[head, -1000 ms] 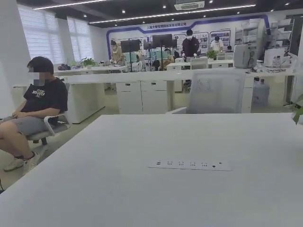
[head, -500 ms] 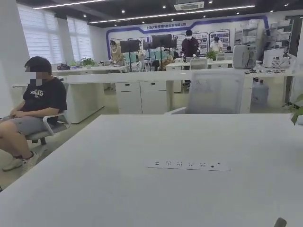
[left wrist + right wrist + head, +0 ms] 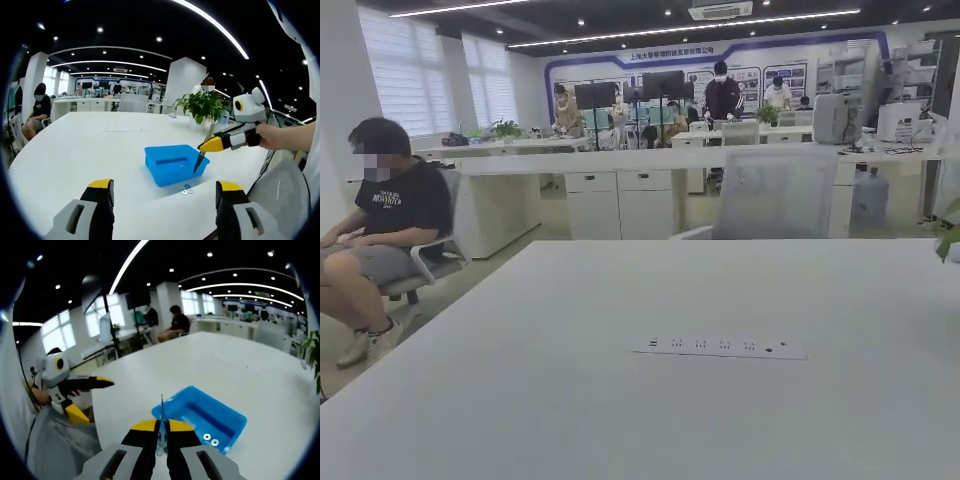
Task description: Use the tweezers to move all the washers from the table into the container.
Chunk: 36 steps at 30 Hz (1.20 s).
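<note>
**While the tweezers hover at the blue container, washers sit on the table right beside it**

Looking along the right gripper [image 3: 163, 424], its jaws are squeezed together on the tweezers [image 3: 162, 410]. They stick straight out ahead, with the tip over the near edge of the blue container [image 3: 227, 415]. From the left gripper view the same tweezers slant downward, tip right by the container's right-hand rim. Can't tell if it's touching anything.

The left gripper [image 3: 165, 184] has its jaws spread wide with nothing between them. It hangs above the white table [image 3: 75, 150] on the near side of the container.

Now the washers [image 3: 186, 190]. In the left gripper view a little cluster lies on the table just beside the container's near wall, too small for me to count properly. The right gripper view has two rings by the container's closest corner, and honestly I can't tell if those are inside it or just outside.

Other stuff: a potted plant [image 3: 200, 105] stands on the table behind the container. The head view looks across the tabletop at a power strip [image 3: 720, 347] set flush into it. An office chair [image 3: 775, 195] is at the far edge and a seated person [image 3: 390, 210] is off to the left.
</note>
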{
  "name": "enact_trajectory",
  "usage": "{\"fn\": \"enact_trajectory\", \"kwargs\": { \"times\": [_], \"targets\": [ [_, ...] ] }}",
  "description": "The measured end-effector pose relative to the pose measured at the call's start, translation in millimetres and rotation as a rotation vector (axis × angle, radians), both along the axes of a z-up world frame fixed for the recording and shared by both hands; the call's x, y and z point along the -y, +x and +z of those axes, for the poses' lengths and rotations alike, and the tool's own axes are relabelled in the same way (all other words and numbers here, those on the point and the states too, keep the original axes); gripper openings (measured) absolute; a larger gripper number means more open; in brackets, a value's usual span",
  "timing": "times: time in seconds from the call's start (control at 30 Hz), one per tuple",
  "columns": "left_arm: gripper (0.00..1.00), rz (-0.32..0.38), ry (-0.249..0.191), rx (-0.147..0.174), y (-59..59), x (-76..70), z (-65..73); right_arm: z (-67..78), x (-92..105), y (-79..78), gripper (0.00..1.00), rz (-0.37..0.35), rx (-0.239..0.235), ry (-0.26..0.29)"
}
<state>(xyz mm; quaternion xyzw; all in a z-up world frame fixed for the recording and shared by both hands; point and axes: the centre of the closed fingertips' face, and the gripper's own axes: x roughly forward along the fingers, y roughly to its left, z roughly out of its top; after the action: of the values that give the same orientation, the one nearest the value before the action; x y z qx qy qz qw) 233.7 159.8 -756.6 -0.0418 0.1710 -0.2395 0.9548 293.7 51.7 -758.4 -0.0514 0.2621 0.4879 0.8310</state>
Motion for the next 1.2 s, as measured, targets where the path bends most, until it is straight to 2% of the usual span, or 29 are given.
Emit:
{"fn": "enact_trajectory", "kwargs": {
  "times": [0.3,0.47,0.6,0.8,1.03,1.2],
  "targets": [
    [0.85,0.010,0.007,-0.005,0.0,-2.1,-1.1,-25.3,-11.6,-8.1,0.03,0.010,-0.021,-0.050],
    [0.84,0.005,0.018,-0.012,-0.8,-2.3,-2.7,-31.6,-15.4,-7.4,0.03,0.009,0.019,-0.091],
    [0.84,0.004,0.020,-0.010,-0.6,-2.6,-2.5,-40.5,-15.4,-7.3,0.03,0.012,0.019,-0.121],
    [0.84,0.003,0.021,-0.011,-0.5,-3.3,-3.1,-45.2,-17.6,-10.2,0.03,0.030,0.038,-0.140],
    [0.84,0.004,0.022,-0.014,-0.5,-3.5,-3.8,-44.2,-19.0,-7.0,0.03,0.031,0.044,-0.137],
    [0.84,0.004,0.025,-0.013,-0.4,-3.6,-4.1,-44.6,-18.9,-10.6,0.03,0.041,0.054,-0.136]
  ]
}}
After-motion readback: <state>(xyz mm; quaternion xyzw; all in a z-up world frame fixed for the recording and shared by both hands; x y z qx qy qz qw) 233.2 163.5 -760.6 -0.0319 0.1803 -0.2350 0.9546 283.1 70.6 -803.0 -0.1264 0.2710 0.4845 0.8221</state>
